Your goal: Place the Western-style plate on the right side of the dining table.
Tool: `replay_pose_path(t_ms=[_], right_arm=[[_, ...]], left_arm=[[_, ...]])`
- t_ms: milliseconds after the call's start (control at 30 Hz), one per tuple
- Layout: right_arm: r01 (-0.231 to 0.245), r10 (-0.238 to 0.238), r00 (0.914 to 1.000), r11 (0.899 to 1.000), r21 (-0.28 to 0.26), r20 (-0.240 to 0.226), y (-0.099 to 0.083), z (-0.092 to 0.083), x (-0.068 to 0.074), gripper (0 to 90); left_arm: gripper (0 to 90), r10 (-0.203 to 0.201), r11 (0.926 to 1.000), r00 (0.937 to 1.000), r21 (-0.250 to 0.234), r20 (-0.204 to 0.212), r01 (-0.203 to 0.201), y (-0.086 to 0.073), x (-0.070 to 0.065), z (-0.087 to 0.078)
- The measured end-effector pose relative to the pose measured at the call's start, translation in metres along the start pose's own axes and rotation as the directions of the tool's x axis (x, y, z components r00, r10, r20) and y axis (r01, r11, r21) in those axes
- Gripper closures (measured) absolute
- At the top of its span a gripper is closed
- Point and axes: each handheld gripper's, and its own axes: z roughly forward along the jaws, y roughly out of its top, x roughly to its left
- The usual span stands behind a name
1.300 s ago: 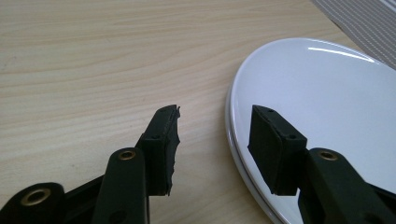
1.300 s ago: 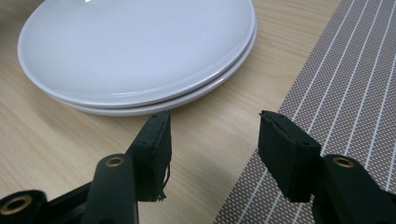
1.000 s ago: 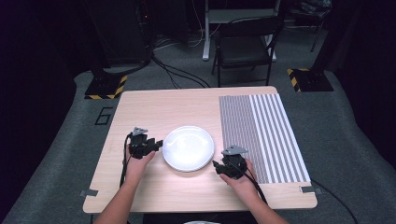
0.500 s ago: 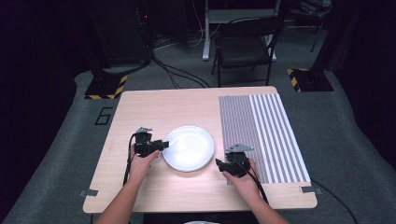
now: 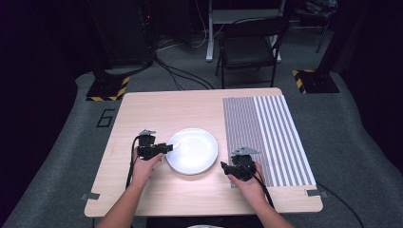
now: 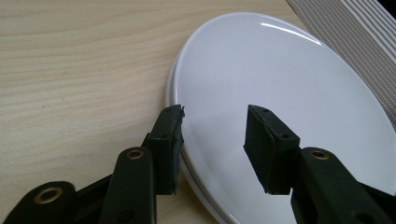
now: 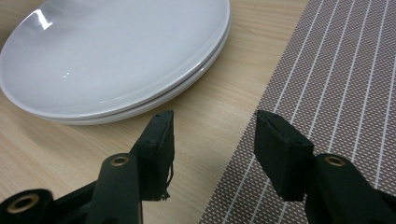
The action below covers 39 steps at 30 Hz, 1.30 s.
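This looks like a lab or recording studio set up for data collection, not a home; black curtains or dark walls close off the upper left and upper right of the high view; grey carpet (image 5: 62, 156) covers the floor; weighted stand bases marked with yellow-and-black hazard tape (image 5: 108, 89) sit at mid-left and mid-right; loose black cables (image 5: 183, 76) run across the floor near the top centre; a dark folding chair (image 5: 249, 50) and a white metal stand leg (image 5: 209, 42) stand behind the plain wooden table (image 5: 157, 107).
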Motion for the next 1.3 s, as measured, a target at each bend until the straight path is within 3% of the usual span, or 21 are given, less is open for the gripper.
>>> replay_pose_path(t_ms=[400, 600, 833, 1033, 1300], right_arm=[[-0.031, 0.031, 0.9995, 0.999, -0.022, -0.004, 0.006, 0.001, -0.002, 47.3], [-0.083, 0.083, 0.9965, 0.995, -0.052, -0.015, 0.018, 0.011, 0.003, 45.4], [-0.087, 0.089, 0.9957, 0.993, -0.080, 0.024, 0.025, 0.029, 0.012, 41.5], [-0.112, 0.118, 0.9907, 0.990, -0.084, 0.068, 0.026, 0.042, 0.016, 39.6], [-0.159, 0.162, 0.9847, 0.986, -0.057, 0.063, 0.025, 0.052, 0.018, 39.4]], left_arm=[[53.2, 0.027, 0.9996, 0.9996, 0.012, -0.002, -0.027, -0.001, -0.004, 0.004], [52.7, 0.041, 0.9991, 0.9991, 0.006, 0.010, -0.041, -0.004, -0.005, 0.005], [52.5, 0.071, 0.9975, 0.9975, 0.001, 0.003, -0.071, -0.005, -0.007, 0.006], [51.8, 0.070, 0.9974, 0.9975, -0.014, -0.007, -0.070, -0.007, -0.009, 0.006], [52.1, 0.078, 0.9968, 0.9970, -0.018, -0.006, -0.078, -0.009, -0.010, 0.007]])
